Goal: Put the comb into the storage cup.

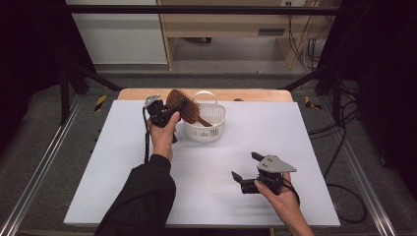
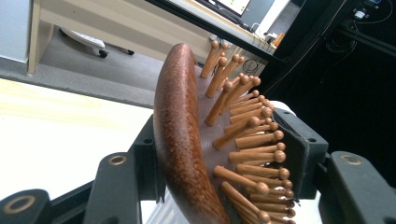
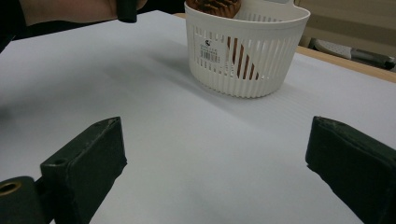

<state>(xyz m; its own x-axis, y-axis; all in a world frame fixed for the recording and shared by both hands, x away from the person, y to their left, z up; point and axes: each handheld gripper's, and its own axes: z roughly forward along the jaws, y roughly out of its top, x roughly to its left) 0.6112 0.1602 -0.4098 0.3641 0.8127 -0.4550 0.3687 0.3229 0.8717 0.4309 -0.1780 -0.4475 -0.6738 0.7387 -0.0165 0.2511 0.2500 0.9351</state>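
A brown wooden hairbrush (image 1: 184, 106) with peg bristles is tilted over a white slotted basket (image 1: 205, 129), its handle end down inside the basket. My left gripper (image 1: 169, 112) is shut on the brush head (image 2: 180, 135), one jaw against the smooth back and the other against the bristles. In the right gripper view the basket (image 3: 246, 58) stands ahead on the white sheet with the brush handle showing through the slots. My right gripper (image 1: 244, 166) rests low at the near right of the table, open with nothing between its jaws (image 3: 215, 154).
A white sheet (image 1: 123, 167) covers the table; a strip of bare wood (image 1: 255, 95) shows along the far edge. Metal rails (image 1: 44, 162) run along both sides of the table. Cables (image 1: 344, 147) lie on the floor at the right.
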